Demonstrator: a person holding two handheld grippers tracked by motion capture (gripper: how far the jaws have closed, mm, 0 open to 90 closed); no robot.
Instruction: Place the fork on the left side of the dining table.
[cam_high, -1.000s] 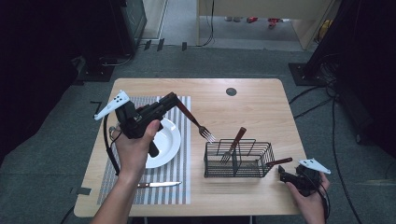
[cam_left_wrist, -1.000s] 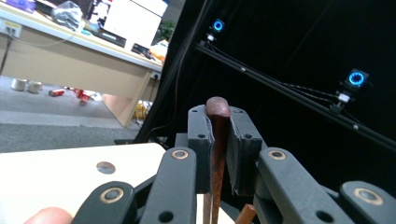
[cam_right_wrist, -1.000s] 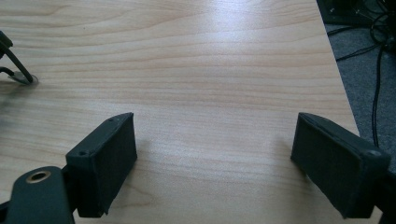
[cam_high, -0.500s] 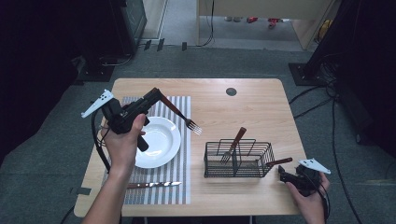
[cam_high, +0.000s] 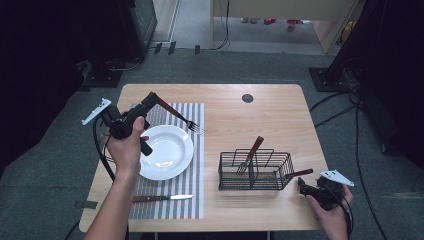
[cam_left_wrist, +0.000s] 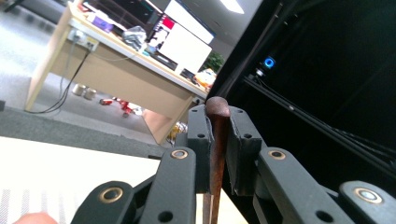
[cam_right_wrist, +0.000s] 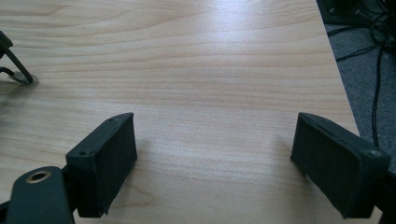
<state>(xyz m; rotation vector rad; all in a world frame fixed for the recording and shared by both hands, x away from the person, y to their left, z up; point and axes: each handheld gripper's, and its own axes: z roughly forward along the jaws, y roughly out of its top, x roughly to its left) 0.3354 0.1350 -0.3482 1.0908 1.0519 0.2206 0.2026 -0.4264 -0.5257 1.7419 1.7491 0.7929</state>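
On the counter (cam_high: 260, 107) the striped placemat (cam_high: 192, 200) awaits cutlery — left tongs (cam_high: 152, 97) pinch the fork (cam_high: 182, 119) by its handle beside the plate (cam_high: 172, 150), right tongs (cam_right_wrist: 212, 163) spread idle.

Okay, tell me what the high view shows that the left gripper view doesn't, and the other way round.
High view alone: the fork's tines hanging over the striped placemat beside the white plate, a knife, the wire basket with utensils, and the right gripper. Left gripper view alone: a desk with monitors across the room. Both share the left gripper shut on the fork's wooden handle.
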